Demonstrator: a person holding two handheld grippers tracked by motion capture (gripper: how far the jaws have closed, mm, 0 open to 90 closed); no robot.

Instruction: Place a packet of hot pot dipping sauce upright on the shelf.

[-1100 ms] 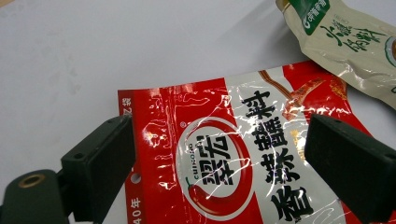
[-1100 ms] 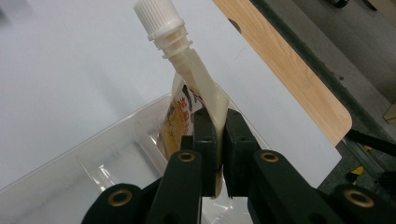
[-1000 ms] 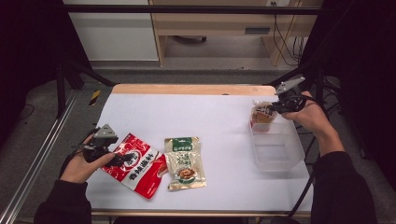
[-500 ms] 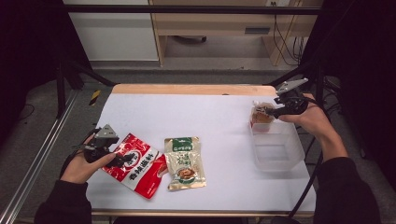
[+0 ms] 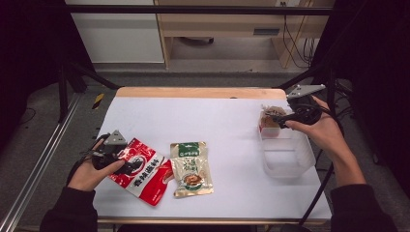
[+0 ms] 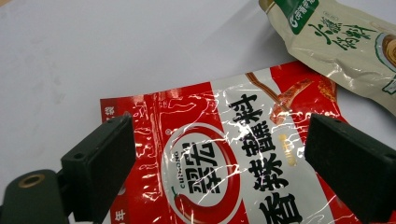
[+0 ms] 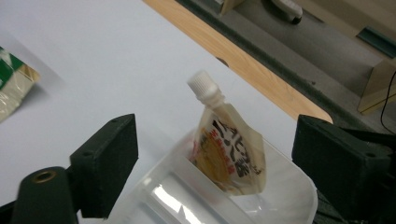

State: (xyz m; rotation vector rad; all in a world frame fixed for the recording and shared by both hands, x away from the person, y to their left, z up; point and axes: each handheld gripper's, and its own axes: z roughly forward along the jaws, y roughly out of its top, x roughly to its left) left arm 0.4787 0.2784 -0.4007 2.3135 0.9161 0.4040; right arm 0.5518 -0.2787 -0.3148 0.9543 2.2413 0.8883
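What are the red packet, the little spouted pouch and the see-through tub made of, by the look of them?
Red packet: probably plastic film with a glossy finish; it shows bright glare and fine crinkles.
Spouted pouch: seemingly soft laminated film, creased at the edges, with a white screw cap that looks like hard plastic.
Tub: clear, fairly stiff plastic, judging by the table showing through its smooth walls.

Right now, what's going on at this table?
A person is sorting food packets into a clear plastic bin at the table's right side. The right gripper has just been opening its jaws, nothing is between them, and a spouted pouch stands in the bin leaning on its wall. The left gripper hangs open over the red packet, not gripping it. The green and beige packet lies beside it on the white tabletop.
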